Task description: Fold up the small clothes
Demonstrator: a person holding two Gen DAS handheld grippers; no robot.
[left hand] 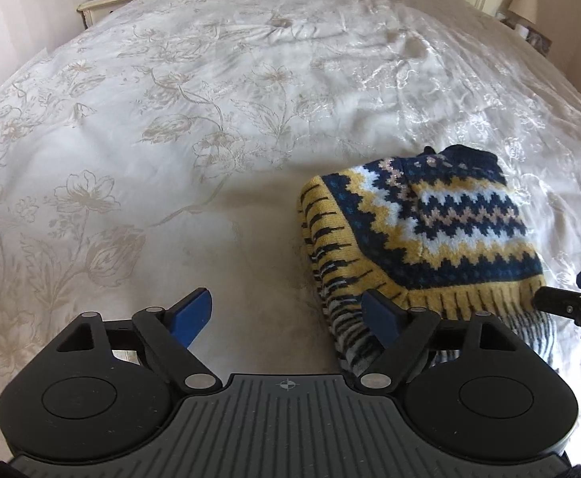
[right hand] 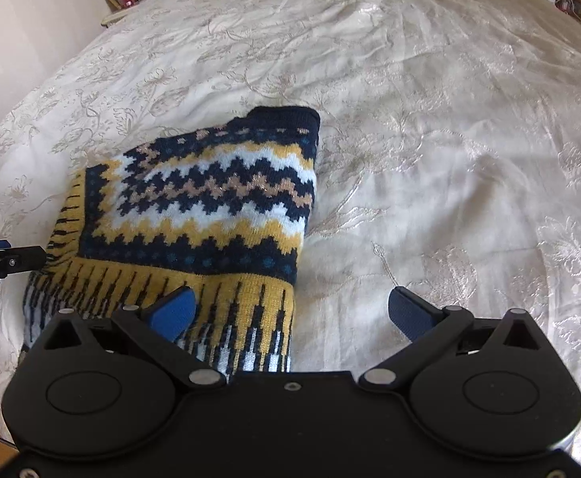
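A small knitted sweater (right hand: 211,207) lies in a folded bundle on the bed (right hand: 450,119). The left hand-held gripper (left hand: 286,314) is wide apart and holds nothing. The right hand-held gripper (right hand: 290,310) is spread wide too — empty, just over the striped hem. The knit looks thick and soft, so a pinch may catch only the top layer — then the fold could slide apart.

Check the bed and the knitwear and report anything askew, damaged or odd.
Nothing stands out. The patterned sweater lies folded and intact on the bedspread, which shows only ordinary wrinkles. Both the left gripper and the right gripper are open at its near hem.
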